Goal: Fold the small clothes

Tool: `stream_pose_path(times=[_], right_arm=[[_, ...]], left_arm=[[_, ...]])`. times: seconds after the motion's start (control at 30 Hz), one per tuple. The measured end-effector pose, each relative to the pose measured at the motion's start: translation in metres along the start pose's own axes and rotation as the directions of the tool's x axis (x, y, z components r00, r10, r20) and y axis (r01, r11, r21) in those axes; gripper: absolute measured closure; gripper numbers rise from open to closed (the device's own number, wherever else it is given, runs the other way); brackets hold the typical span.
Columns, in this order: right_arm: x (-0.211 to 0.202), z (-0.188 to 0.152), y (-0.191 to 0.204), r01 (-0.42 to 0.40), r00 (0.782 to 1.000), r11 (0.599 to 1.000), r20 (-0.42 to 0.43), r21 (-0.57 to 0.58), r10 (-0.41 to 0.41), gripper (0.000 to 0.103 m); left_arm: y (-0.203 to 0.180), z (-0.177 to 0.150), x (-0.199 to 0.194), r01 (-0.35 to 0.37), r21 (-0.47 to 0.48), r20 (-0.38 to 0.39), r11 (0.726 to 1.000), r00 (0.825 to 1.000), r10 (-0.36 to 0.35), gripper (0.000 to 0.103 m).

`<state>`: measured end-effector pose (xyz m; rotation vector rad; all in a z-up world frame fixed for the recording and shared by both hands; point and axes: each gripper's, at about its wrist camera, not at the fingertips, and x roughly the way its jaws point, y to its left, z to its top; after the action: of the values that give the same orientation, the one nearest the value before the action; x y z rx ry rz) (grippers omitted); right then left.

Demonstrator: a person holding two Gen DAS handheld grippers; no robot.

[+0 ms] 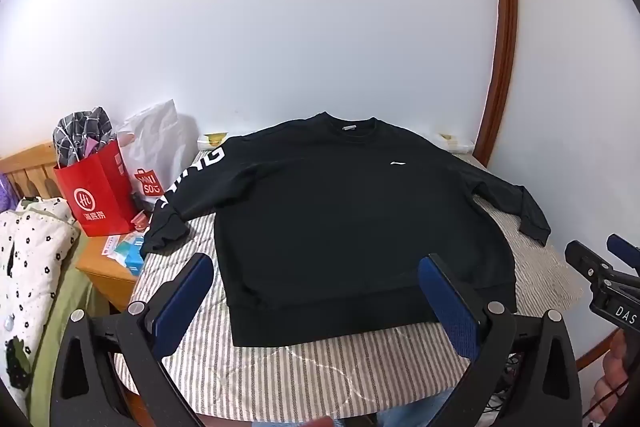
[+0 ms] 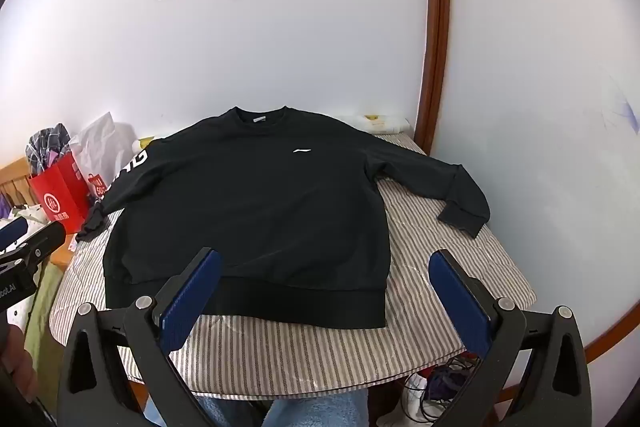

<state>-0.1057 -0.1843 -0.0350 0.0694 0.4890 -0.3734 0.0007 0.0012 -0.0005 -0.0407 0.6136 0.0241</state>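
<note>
A black sweatshirt (image 1: 344, 211) (image 2: 256, 203) lies spread flat, front up, on a table with a striped cover (image 1: 320, 371) (image 2: 304, 355). Its collar points at the far wall and both sleeves lie out to the sides. One sleeve carries white letters (image 1: 208, 159). My left gripper (image 1: 316, 263) hovers open above the near hem, left of centre, with nothing between its blue pads. My right gripper (image 2: 326, 257) hovers open over the hem's right corner, also empty. Each gripper shows at the edge of the other's view (image 1: 600, 267) (image 2: 24, 247).
A red paper bag (image 1: 96, 195) and a white bag (image 1: 154, 147) stand on a wooden nightstand (image 1: 104, 271) left of the table. A floral quilt (image 1: 28, 247) lies further left. The white wall and a brown door frame (image 1: 500, 67) close the back. Cables (image 2: 440, 387) lie on the floor.
</note>
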Motion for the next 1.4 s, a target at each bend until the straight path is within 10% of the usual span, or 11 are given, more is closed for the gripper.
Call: stream_pose_path(times=[1.4], right_arm=[[-0.007,-0.007,0.016,-0.026,1.0,1.0,0.015,-0.017,0.026,0.001]], left_arm=[[0.0,-0.006,0.0,0.027,0.003,0.008,1.0,1.0,-0.027,0.0]])
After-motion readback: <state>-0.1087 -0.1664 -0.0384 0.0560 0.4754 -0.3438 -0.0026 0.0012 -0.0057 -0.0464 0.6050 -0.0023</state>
